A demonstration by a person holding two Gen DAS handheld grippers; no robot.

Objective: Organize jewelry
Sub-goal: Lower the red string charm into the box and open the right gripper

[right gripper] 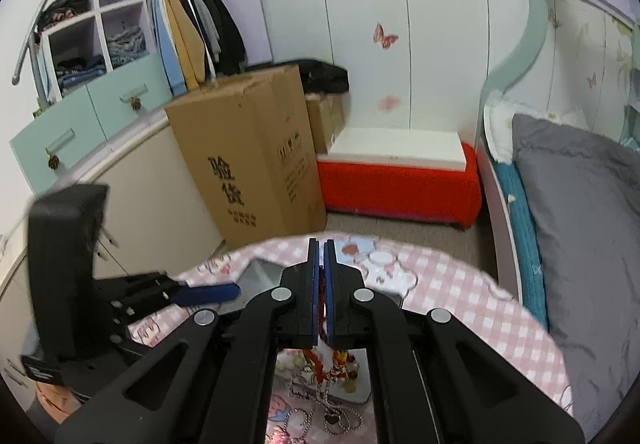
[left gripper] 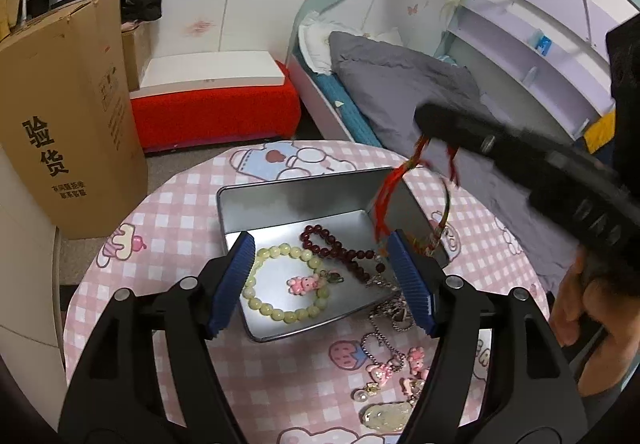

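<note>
Round table (left gripper: 192, 204) with pink check cloth, bed on the right, cardboard box far left. Silver tin (left gripper: 288, 200) sits mid-table, open, already holding a pale green bead bracelet (left gripper: 280, 284) with a pink charm, near left, and a dark red bead bracelet (left gripper: 340, 248) further right. Silver chain (left gripper: 390, 310) drapes over the tin's near right rim. More loose pieces on the cloth nearer: pink charms on a ball chain (left gripper: 384, 368), a pale jade pendant (left gripper: 386, 416).

Right gripper (left gripper: 430, 124) is clamped on a red string bracelet (left gripper: 390, 196), which dangles over the tin's far right corner; in the right wrist view red cord shows between the closed pads. Left gripper (left gripper: 322, 280) hangs over the tin, jaws wide, nothing between them.

Step in hand looks like the drop-off of the red string piece. Next move likely: lower it inside the walls, clear of the rim, then release. Left gripper seems free for the silver chain.
</note>
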